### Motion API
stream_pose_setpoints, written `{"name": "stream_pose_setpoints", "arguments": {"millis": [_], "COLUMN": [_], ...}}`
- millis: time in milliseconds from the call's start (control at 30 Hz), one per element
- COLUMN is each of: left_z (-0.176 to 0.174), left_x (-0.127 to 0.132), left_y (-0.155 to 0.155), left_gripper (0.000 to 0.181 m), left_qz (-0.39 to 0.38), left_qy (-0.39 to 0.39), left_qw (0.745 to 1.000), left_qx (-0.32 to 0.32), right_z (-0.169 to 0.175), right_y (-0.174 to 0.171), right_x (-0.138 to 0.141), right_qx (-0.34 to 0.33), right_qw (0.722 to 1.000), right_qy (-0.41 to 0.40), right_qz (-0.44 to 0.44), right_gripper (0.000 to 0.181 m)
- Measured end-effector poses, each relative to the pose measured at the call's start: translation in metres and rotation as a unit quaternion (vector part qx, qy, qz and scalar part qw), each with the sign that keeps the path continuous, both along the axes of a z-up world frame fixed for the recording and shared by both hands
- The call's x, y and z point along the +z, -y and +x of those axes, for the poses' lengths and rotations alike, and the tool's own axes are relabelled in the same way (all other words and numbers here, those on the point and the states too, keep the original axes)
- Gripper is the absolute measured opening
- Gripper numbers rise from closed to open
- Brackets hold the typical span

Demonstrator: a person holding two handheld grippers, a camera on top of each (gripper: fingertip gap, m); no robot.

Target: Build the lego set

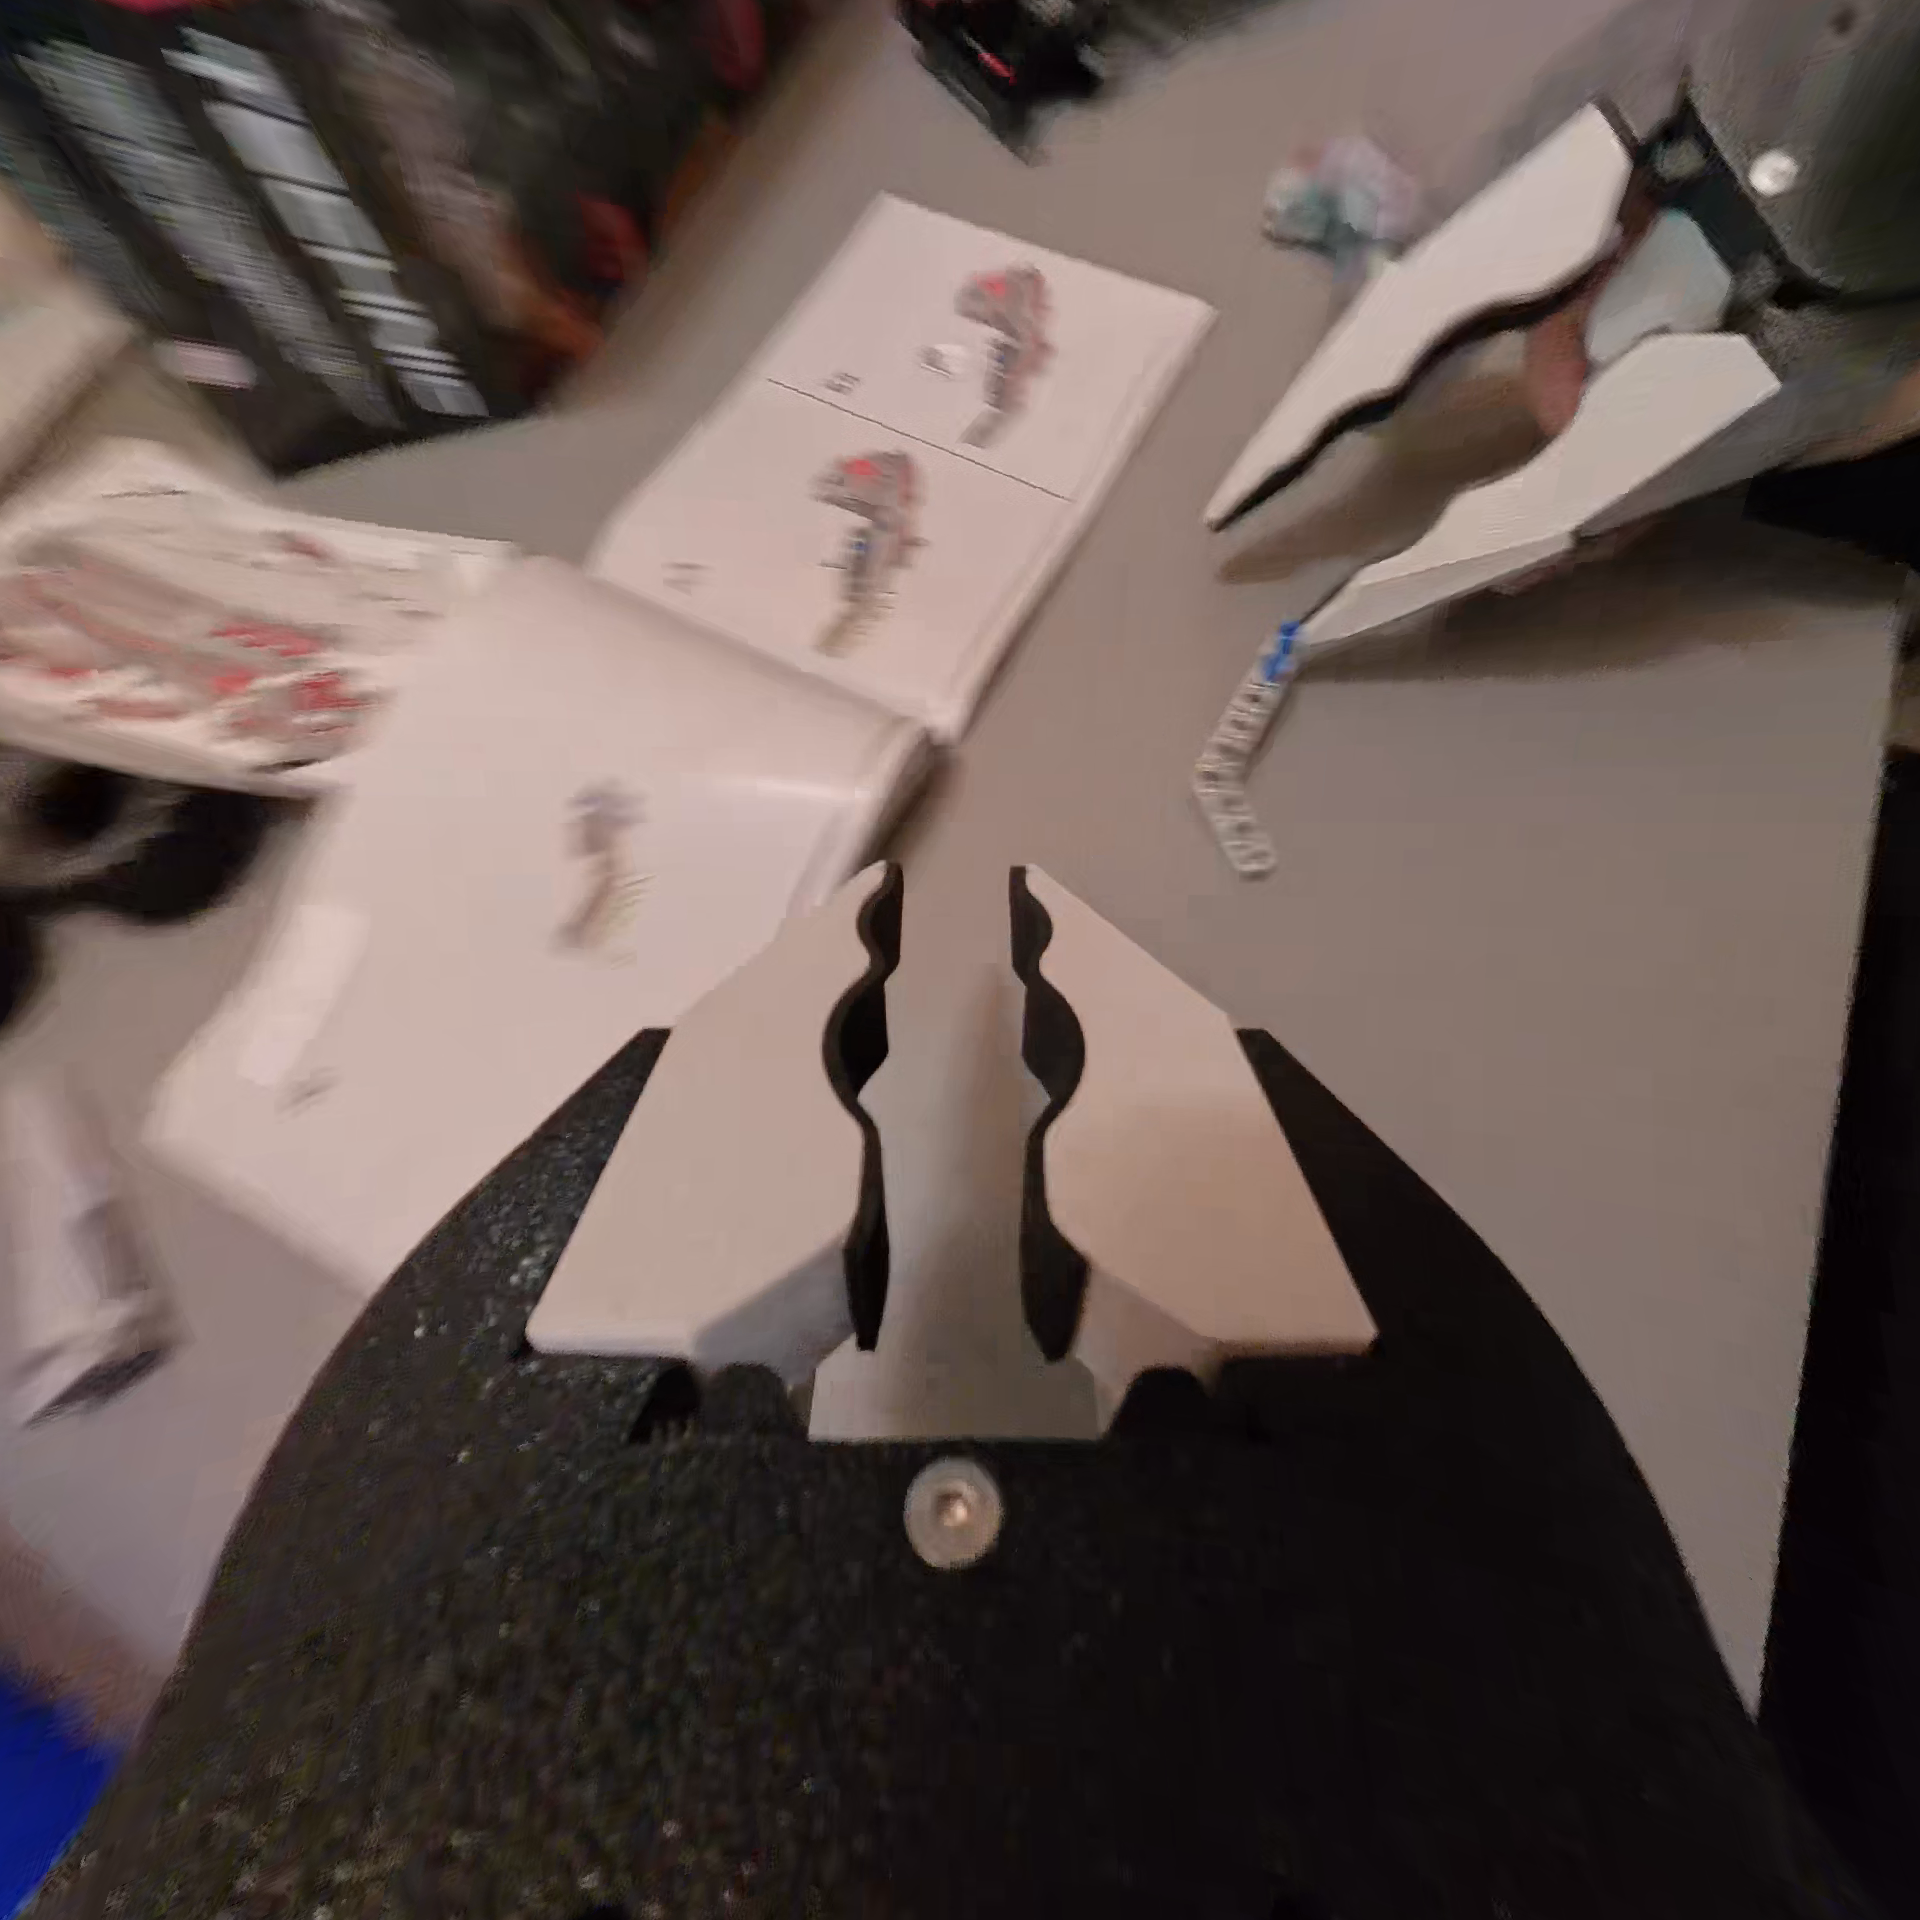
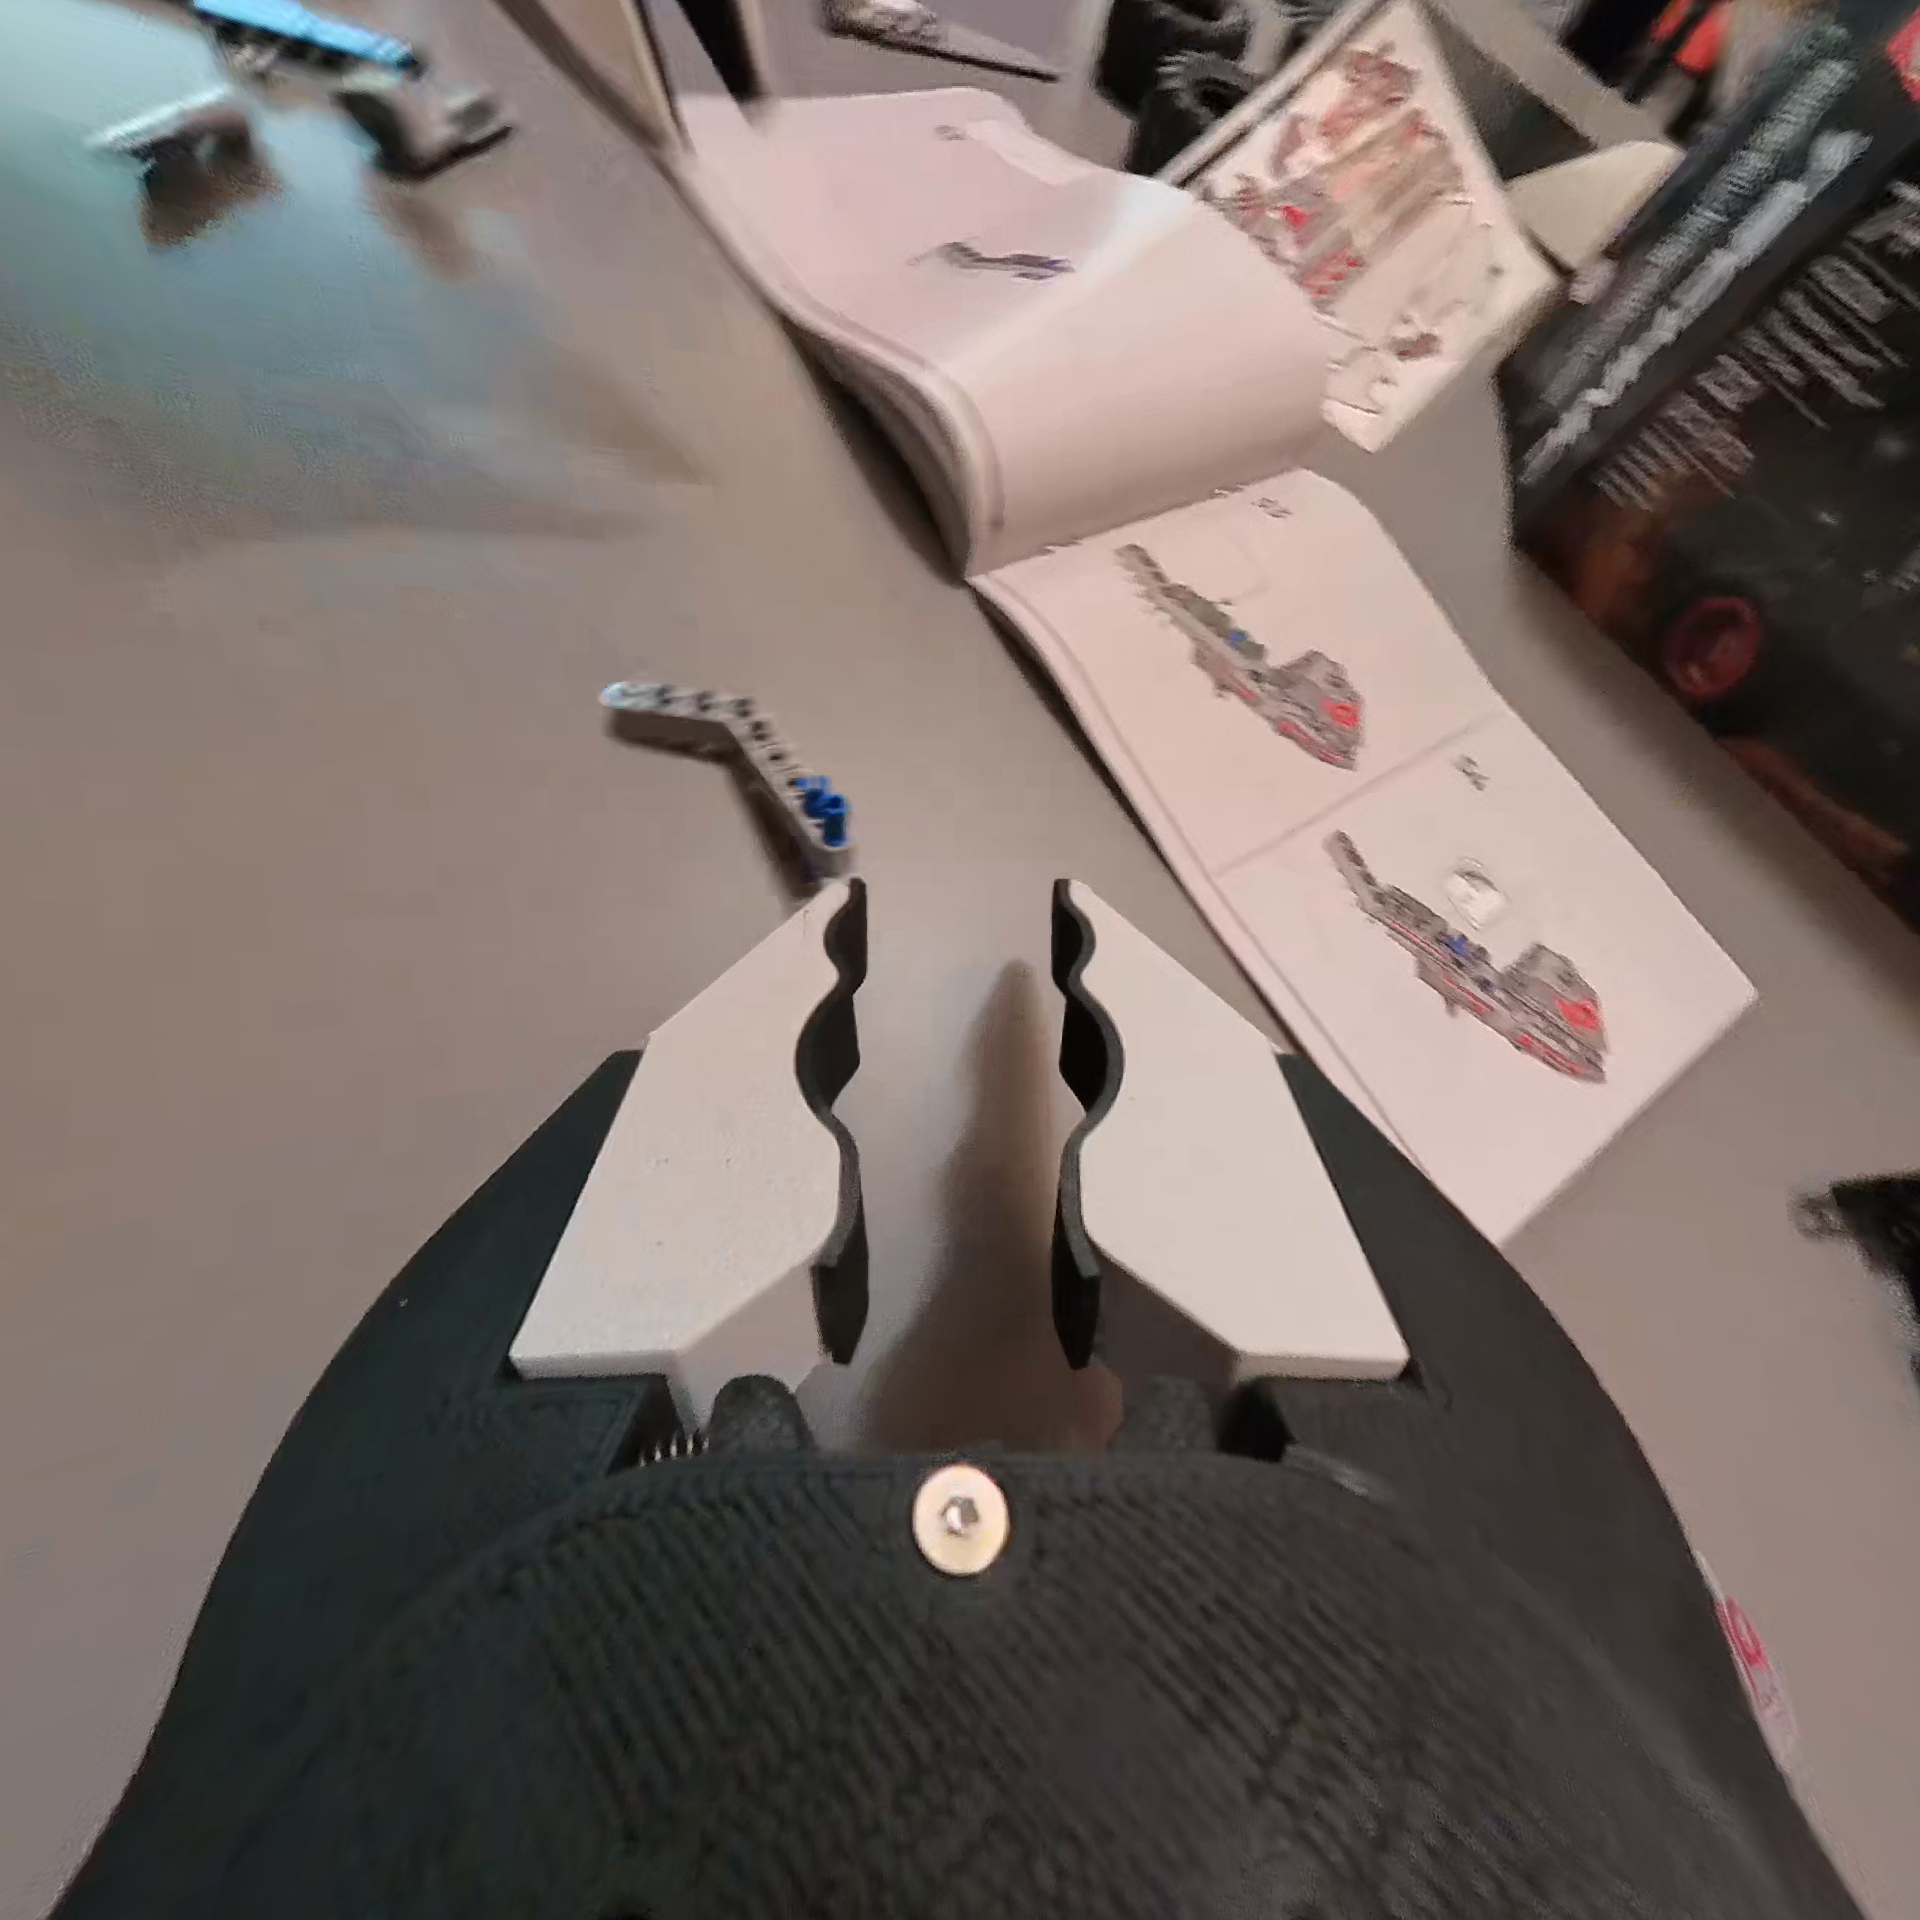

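Grey surface [image 2: 312, 1039] carries an open instruction booklet [image 2: 1351, 831], spread flat for reading. Right gripper [image 2: 958, 894], jaws parted and empty, sits just beside the angled grey lego beam [image 2: 727, 748] ahead-left, likely lining up a grab. Left gripper [image 1: 956, 878] hovers empty, jaws narrowly apart.

In your left wrist view the dark boxes [image 1: 260, 229] at the top left are smeared by motion blur, and the picture's edge cuts them. The small pale bundle [image 1: 1340, 203] far on the table is too blurred to tell what it is. A blue patch [image 1: 42, 1797] in the bottom left corner is cut off — you cannot name it.

In your right wrist view the grey and blue pieces [image 2: 312, 83] at the top left are blurred, and a black thing [image 2: 1870, 1236] leaves the right edge.
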State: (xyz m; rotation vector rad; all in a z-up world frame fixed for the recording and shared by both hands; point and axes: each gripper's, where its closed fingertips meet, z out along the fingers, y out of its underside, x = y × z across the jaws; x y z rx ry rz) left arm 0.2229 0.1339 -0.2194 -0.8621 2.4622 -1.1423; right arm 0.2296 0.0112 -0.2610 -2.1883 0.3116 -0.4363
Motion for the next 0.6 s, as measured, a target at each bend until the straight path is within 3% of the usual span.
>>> {"name": "stream_pose_setpoints", "arguments": {"millis": [67,167,233,300,400,500,600], "left_z": [0.014,0.032,0.042,0.054,0.077,0.104,0.113], "left_x": [0.035,0.079,0.084,0.068,0.028,-0.002,-0.031], "left_y": [-0.055,-0.164,-0.238,-0.287,-0.313,-0.312,-0.315], "left_gripper": [0.014,0.007,0.001,0.000,0.005,0.006,0.009], "left_qz": [-0.005,0.016,0.053,0.077,0.108,0.174,0.246], "left_qy": [0.048,0.099,0.089,0.036,-0.030,0.005,0.010], "left_qw": [0.996,0.977,0.961,0.958,0.969,0.980,0.969], "left_qx": [0.070,0.188,0.257,0.274,0.221,0.101,-0.014], "right_z": [0.014,0.021,0.021,0.025,0.023,0.023,0.022], "right_y": [0.010,0.017,0.020,0.021,0.020,0.020,0.020], "right_x": [0.005,-0.001,-0.016,-0.013,-0.013,-0.015,-0.015], "right_qx": [-0.045,-0.067,-0.069,-0.079,-0.073,-0.073,-0.072], "right_qw": [0.998,0.996,0.994,0.994,0.994,0.994,0.995], "right_qy": [-0.022,-0.060,-0.084,-0.080,-0.080,-0.076,-0.072], "right_qz": [0.027,0.027,-0.015,-0.007,-0.006,-0.014,-0.015], "right_gripper": [0.032,0.028,0.031,0.029,0.029,0.029,0.028]}}
